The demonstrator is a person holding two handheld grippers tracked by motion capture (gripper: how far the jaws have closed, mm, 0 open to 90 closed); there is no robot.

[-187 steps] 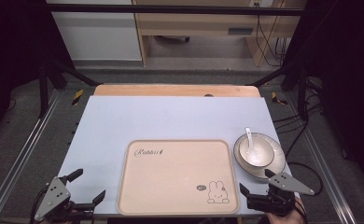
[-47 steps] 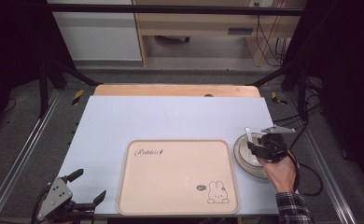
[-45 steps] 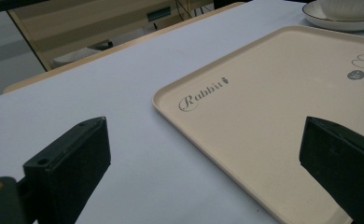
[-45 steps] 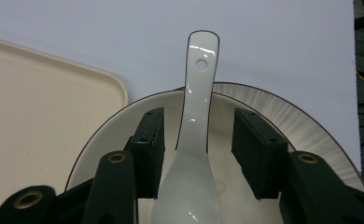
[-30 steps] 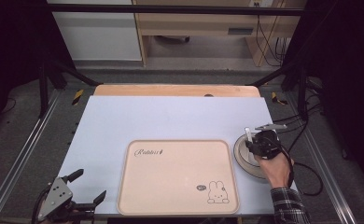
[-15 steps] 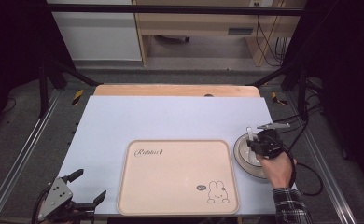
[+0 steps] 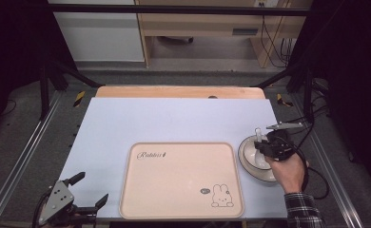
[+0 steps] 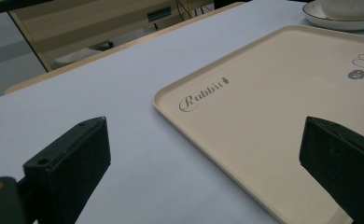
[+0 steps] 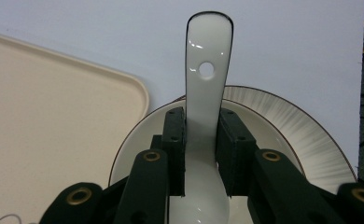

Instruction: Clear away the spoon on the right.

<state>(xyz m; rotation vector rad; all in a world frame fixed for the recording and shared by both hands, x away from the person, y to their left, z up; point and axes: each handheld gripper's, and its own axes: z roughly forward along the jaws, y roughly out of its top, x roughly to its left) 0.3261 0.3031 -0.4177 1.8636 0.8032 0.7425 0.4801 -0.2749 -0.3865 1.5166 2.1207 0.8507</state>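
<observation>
Dark floor and a wooden shelf unit lay beyond your counter (image 7: 174, 118), which was covered by a pale lilac sheet. On it sat a bare beige tray (image 7: 181, 178) printed with a rabbit, and just right of it a white bowl (image 7: 252, 159) on its saucer. Your right tool (image 9: 201, 144), its jaws just closing, clenched the handle of the white spoon (image 9: 207, 79) above that bowl. Your left tool (image 7: 81, 194) rested released by the counter's near left corner.

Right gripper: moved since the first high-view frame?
Yes. The right gripper has gone from the table's near edge, right of the tray, up over the bowl, jaws shut on the spoon.
</observation>
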